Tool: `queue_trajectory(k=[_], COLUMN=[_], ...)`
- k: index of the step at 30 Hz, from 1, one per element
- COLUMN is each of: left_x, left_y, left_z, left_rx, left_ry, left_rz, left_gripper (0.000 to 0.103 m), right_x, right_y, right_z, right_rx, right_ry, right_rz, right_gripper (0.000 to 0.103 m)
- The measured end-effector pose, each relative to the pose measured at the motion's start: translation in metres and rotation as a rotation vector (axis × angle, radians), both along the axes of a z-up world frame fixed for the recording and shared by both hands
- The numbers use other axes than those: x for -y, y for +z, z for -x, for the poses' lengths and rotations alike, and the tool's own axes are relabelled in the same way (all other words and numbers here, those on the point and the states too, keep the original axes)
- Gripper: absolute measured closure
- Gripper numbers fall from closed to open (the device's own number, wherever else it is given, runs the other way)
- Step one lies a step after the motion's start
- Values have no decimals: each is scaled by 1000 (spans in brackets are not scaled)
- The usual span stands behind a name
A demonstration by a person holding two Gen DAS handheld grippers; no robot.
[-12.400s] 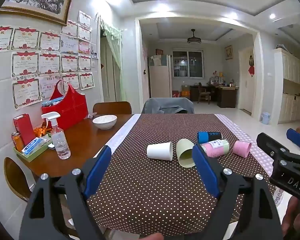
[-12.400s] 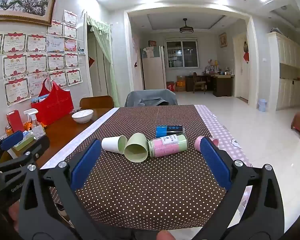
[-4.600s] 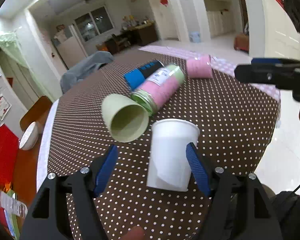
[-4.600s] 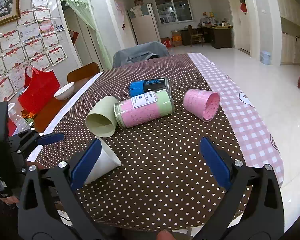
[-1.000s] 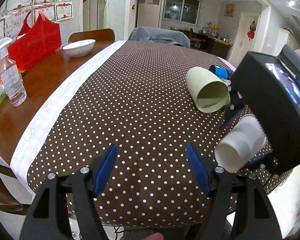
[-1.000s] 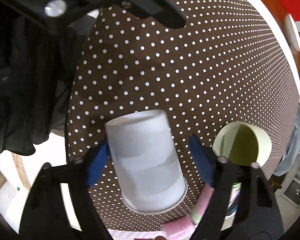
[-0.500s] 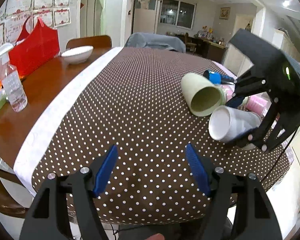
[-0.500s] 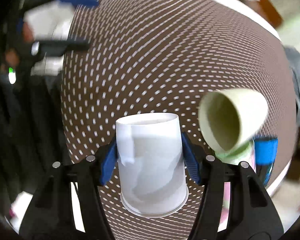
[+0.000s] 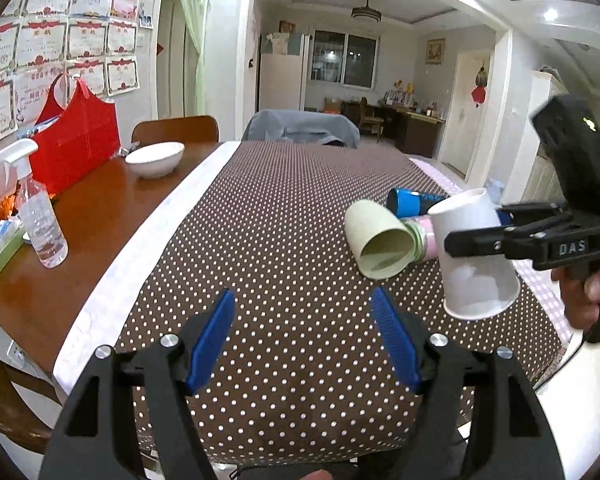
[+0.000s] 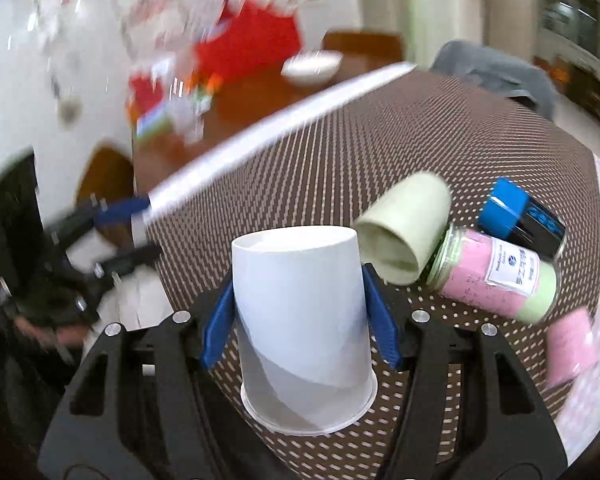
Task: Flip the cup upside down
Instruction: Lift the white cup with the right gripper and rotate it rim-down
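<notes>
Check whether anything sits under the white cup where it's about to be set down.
Nothing visible does. The white cup, mouth down in the right claw, hangs over bare dotted cloth; the green cup lies just beside that spot.

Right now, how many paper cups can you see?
3. A white cup is held mouth-down by the right gripper; a green cup lies on its side beside it; a pink cup lies at the tablecloth's right edge. Others may be hidden.

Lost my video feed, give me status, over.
Right gripper shut on white cup, mouth down, above tablecloth. Left gripper open. Green cup close by.
</notes>
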State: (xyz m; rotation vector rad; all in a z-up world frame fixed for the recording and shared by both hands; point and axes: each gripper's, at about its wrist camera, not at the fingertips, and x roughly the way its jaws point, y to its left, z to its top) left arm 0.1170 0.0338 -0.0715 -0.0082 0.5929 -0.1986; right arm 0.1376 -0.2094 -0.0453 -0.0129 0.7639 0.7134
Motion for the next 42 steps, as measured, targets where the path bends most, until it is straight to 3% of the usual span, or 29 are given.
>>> queue_trajectory(k=[5,7,11,15,20,26,30,39,42], left_x=[2,0,-4,-5,5,26,33,31,37], left_y=[14,18,24,25,20,18,9,5,7], left_z=[-10,-15,-30,-49,-74,-94,-103,-92,-92], left_rx=[20,31,65,59,-2,-46,-67,-66,-105], left_ry=[23,32,37,23,-41,-126,-110,172,240], left_rz=[13,14,29,47,41,-5,-22,-61,-70], left_gripper=[33,33,33,33,33,33,33,33,33], right_x=[20,24,20,14,5,1,-2,-5,-5], right_y=[-2,-6,-10,-12,-17,-45,-62,-72,-70], right_z=[12,16,24,28,30,22,18,16,12], right_rx=[123,164,269,314,332,303,288,310,294], right_ry=[-221,-294,-418,-517,-615,-712,-717,-577,-535], right_rz=[-185,-216,-199,-178,-150,-117,-89,-87,-94], right_gripper=[44,44,44,44,44,44,44,44,44])
